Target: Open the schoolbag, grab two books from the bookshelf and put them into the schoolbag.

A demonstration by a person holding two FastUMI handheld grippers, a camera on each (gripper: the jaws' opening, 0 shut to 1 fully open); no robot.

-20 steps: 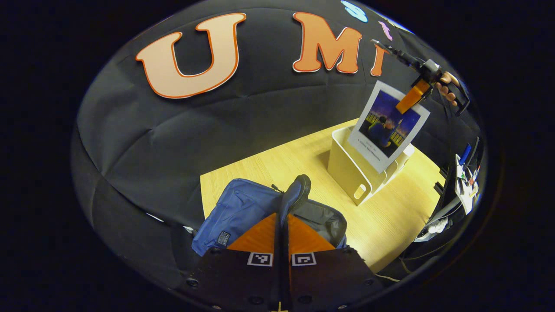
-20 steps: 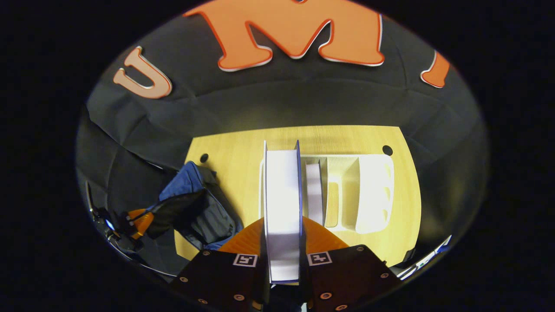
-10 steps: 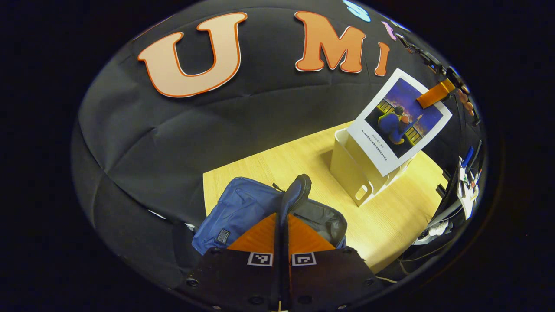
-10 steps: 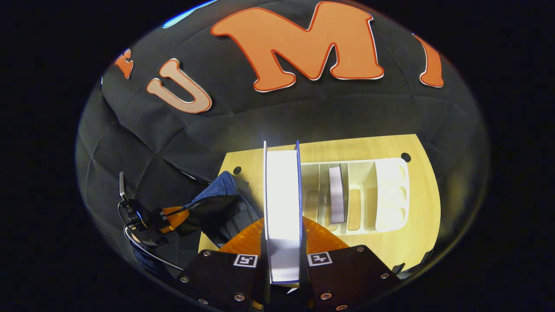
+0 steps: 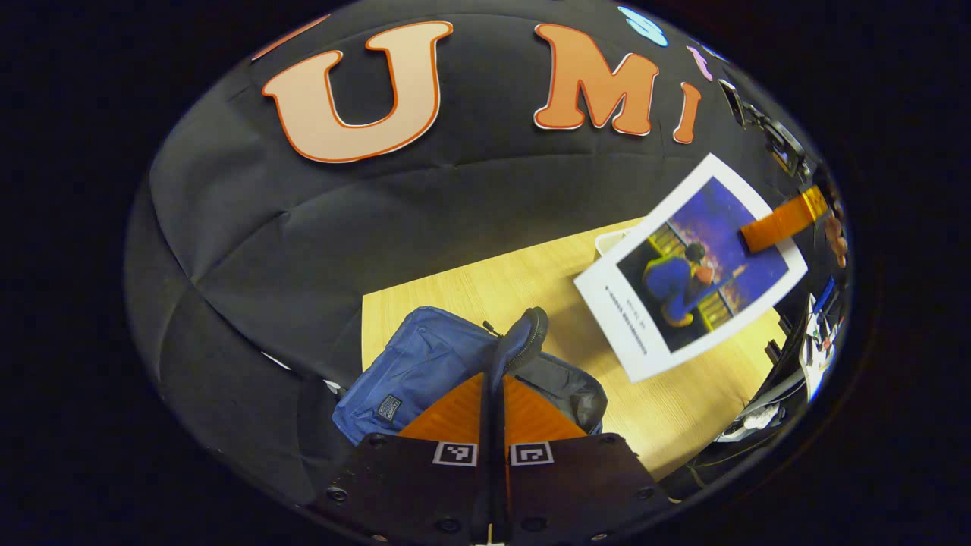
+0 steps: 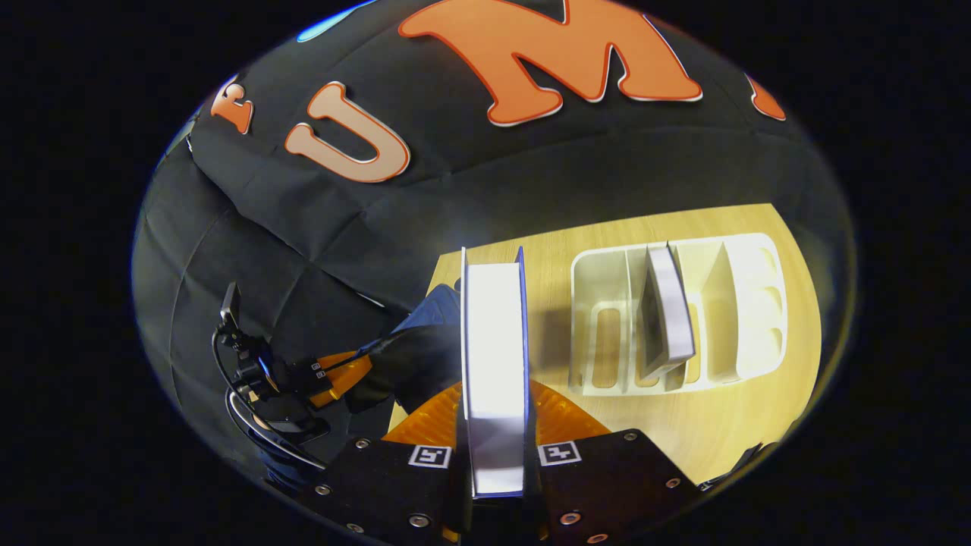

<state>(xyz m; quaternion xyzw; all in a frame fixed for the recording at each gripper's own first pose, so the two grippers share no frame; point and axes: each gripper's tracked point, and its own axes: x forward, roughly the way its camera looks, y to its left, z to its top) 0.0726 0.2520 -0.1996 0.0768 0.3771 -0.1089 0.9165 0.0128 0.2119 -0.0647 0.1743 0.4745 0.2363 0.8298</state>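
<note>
Currently the schoolbag [image 5: 425,371], lower centre on the surface [image 5: 455,296], is held open by the left tongs [image 5: 493,394] clamped on its flap. The right tongs [image 6: 494,425] grip the first book [image 6: 494,356] at centre frame, clear of the bookshelf [image 6: 751,303]; the second book [image 6: 667,315] stands there, centre right.

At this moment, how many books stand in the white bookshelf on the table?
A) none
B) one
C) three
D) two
B: in the right gripper view one book stands between the dividers of the white bookshelf; the other book is clamped between the fingers of the right gripper, away from the shelf.
</note>
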